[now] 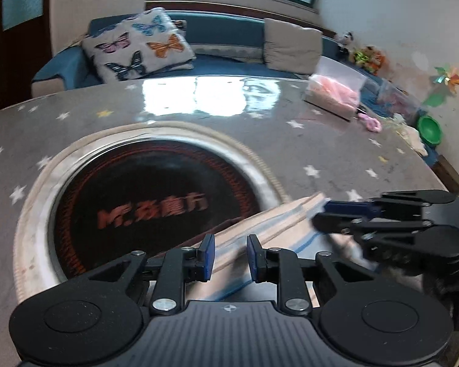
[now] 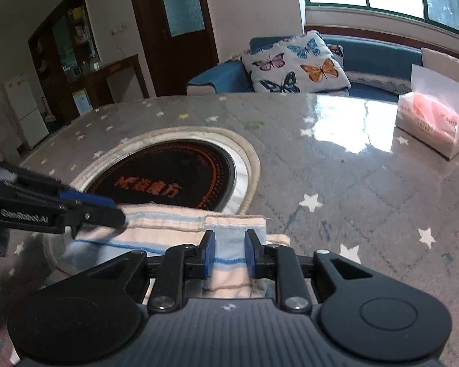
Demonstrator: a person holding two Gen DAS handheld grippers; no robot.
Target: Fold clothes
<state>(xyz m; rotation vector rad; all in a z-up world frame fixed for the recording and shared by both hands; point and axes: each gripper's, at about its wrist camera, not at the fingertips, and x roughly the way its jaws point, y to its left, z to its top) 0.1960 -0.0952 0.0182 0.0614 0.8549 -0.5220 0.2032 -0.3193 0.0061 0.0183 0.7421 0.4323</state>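
A grey table (image 2: 336,183) with a star-print cover fills both views, and a round black heater plate (image 1: 156,202) with orange lettering is set into it, just ahead of both pairs of fingers. A blue sofa with a butterfly cushion (image 2: 293,64) stands beyond the far edge of the table, well past the fingertips. A tissue pack (image 2: 431,122) sits on the table far ahead and to the right of the right gripper's fingers.

The folded striped cloth (image 2: 168,226), cream with pale blue bands, lies at the near rim of the heater plate and runs between and under both pairs of fingers.

The right gripper (image 2: 229,255) stands narrowly open, its blue pads on either side of one end of the cloth; whether they press it I cannot tell.

The left gripper (image 1: 229,258) is also only a little open, the cloth's other end passing between its pads, with a gap visible beside each pad. In the right wrist view it reaches in from the left, its fingertips at the cloth's top edge.
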